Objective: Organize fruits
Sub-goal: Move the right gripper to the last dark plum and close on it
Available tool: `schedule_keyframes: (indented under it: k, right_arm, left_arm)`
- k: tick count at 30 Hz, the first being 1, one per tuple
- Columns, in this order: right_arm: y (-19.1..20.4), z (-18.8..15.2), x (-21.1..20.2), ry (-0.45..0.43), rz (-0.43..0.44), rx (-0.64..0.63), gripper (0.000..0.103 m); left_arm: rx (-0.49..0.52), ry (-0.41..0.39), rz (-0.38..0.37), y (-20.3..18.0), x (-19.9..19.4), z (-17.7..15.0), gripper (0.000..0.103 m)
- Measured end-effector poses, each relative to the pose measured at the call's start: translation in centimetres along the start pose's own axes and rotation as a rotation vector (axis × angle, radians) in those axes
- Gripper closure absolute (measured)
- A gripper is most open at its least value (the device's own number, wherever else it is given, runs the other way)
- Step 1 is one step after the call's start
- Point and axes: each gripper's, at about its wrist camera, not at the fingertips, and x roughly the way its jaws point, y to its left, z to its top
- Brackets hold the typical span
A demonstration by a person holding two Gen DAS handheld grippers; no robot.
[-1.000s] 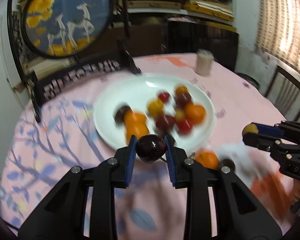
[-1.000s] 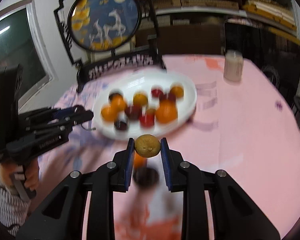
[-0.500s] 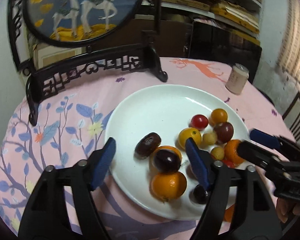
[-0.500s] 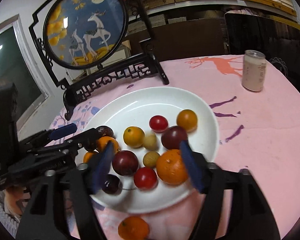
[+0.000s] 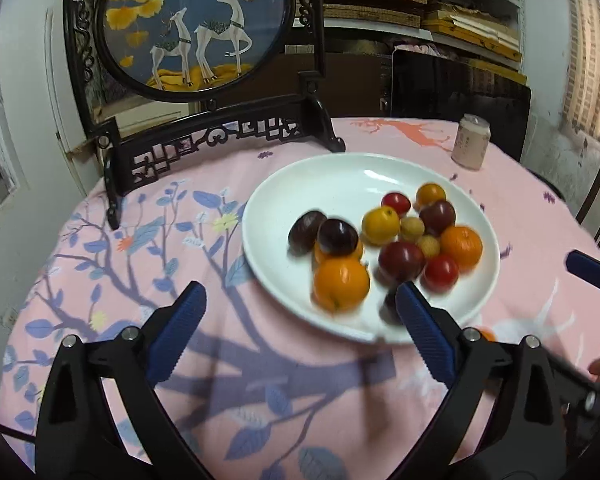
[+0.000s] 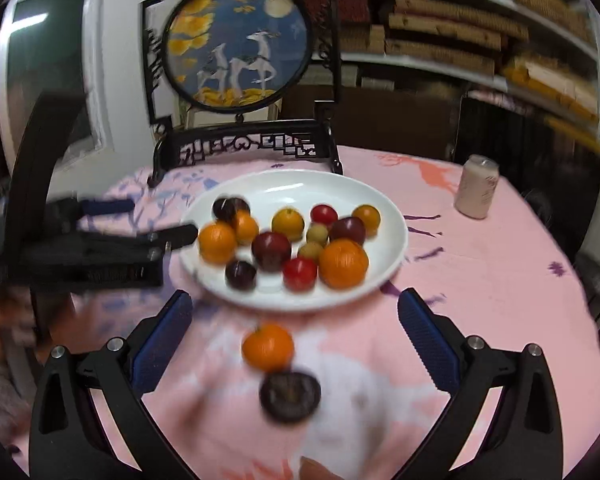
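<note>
A white plate (image 5: 340, 176) (image 6: 300, 184) on the pink tablecloth holds several fruits: oranges, dark plums, red and yellow small fruits. My left gripper (image 5: 300, 320) is open and empty, just short of the plate's near rim. My right gripper (image 6: 296, 328) is open and empty, back from the plate. Between its fingers, on the cloth, lie an orange (image 6: 267, 346) and a dark plum (image 6: 290, 396). The left gripper also shows at the left of the right wrist view (image 6: 156, 220), and one right finger (image 5: 590, 274) at the right edge of the left wrist view.
A black carved stand with a round deer picture (image 5: 196, 24) (image 6: 240, 40) stands behind the plate. A pale drink can (image 5: 471, 142) (image 6: 478, 192) stands at the far right. Shelves and dark furniture are beyond the table.
Both grippers opened and let their fruit go onto the plate: the left its dark plum, the right its small yellow fruit. Both have since pulled back from the plate.
</note>
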Motion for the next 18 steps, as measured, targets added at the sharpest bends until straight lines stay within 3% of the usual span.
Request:
schedule_keyframes:
  k: [7, 16, 18]
  right_arm:
    - [1.6, -2.5, -1.6, 0.052, -0.021, -0.069, 0.001]
    - [0.1, -4.6, -0.8, 0.221, -0.088, -0.001, 0.001]
    - [-0.2, -5.1, 0.3, 0.296, -0.081, 0.017, 0.001]
  left_arm:
    - [0.049, 0.056, 0.037, -0.9, -1.2, -3.6, 0.005]
    - [0.139, 0.126, 0.048, -2.9, -0.7, -5.9, 0.005]
    - [0.139, 0.131, 0.05, -2.9, -0.6, -5.9, 0.005]
